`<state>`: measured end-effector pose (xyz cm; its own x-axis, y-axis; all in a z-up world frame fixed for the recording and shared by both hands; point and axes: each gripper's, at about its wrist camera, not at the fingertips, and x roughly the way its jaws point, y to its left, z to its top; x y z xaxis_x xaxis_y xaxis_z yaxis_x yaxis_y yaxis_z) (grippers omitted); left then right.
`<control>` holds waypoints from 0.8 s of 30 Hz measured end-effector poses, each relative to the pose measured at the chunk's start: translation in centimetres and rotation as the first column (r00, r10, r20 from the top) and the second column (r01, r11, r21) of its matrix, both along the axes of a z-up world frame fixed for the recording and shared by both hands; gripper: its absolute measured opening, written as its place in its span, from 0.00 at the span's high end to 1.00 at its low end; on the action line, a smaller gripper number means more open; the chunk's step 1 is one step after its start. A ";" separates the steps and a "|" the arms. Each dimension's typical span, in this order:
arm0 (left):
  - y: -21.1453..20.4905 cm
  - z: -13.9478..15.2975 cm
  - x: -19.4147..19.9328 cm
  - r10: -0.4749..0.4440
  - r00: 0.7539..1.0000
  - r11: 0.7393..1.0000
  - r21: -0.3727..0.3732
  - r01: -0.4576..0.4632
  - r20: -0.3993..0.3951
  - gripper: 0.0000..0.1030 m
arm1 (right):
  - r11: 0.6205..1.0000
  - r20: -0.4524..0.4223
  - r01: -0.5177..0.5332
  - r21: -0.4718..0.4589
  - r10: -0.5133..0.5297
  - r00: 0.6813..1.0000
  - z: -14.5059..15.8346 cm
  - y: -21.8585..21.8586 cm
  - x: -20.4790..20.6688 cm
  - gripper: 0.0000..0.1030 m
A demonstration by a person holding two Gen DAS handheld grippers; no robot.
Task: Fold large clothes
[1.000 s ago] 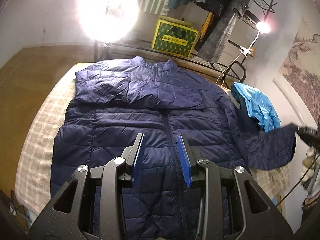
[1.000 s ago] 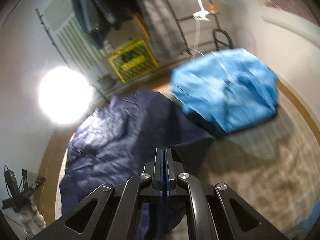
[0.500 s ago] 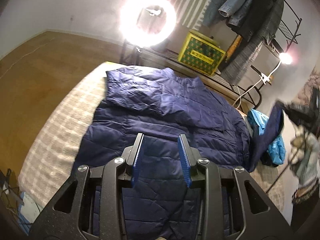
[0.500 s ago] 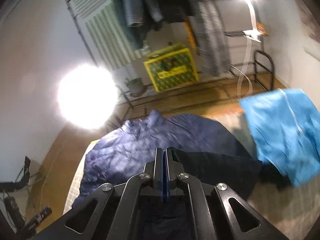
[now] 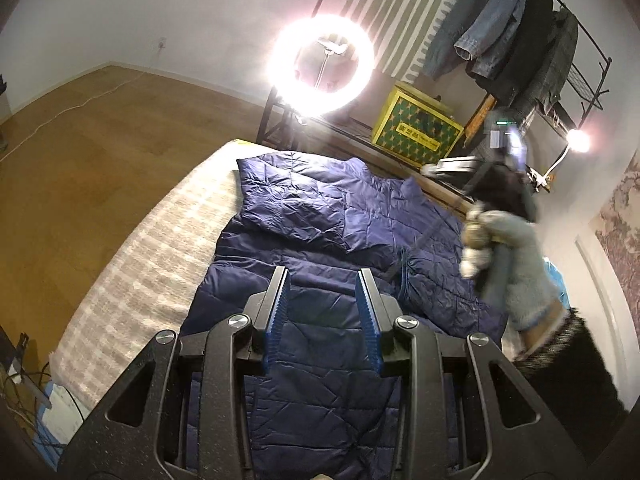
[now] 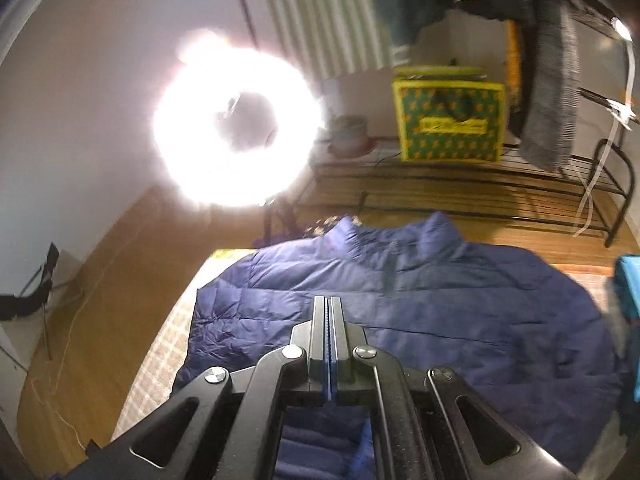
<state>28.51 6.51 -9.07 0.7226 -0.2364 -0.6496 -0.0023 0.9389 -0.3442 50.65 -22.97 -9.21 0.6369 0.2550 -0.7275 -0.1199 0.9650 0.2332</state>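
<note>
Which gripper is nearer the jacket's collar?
Right. The right gripper hangs over the jacket's chest, nearer the collar; the left gripper hovers further down the front.

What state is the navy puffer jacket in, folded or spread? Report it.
Partly folded: navy puffer jacket lies flat on the bed, both sleeves folded across its front.

My left-wrist camera looks steeply down along my fingers over the navy jacket (image 5: pixel 320 248) from its hem end, close above it. My right-wrist camera sits just above the same jacket, facing the collar. Both views share the ring light (image 5: pixel 325 66) and yellow box (image 6: pixel 448 116).
</note>
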 end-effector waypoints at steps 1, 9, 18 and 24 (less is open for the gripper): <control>0.1 0.0 0.0 0.001 1.000 1.000 0.006 -0.001 0.001 0.67 | 1.000 -0.021 -0.025 0.013 0.025 0.999 -0.7 1.0 0.4 1.00; 1.6 0.1 -0.2 0.020 1.000 0.999 -0.050 -0.020 -0.013 0.67 | 0.988 -0.178 0.055 -0.146 -0.081 0.981 -5.8 -0.3 -4.1 0.29; 0.8 0.3 -0.7 -0.002 1.000 0.999 -0.040 0.002 -0.005 0.67 | 0.976 -0.358 -0.006 -0.217 -0.074 0.931 -15.0 -2.7 -8.4 0.28; 1.0 0.0 -0.7 0.007 1.000 0.999 -0.053 -0.008 -0.015 0.67 | 0.984 -0.344 0.014 -0.176 -0.075 0.936 -13.6 -4.9 -7.9 0.90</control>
<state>27.82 7.49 -9.02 0.7147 -0.2651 -0.6473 -0.0152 0.9193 -0.3932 42.79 -27.89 -22.79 0.3439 0.0873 -0.9349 -0.0168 0.9961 0.0868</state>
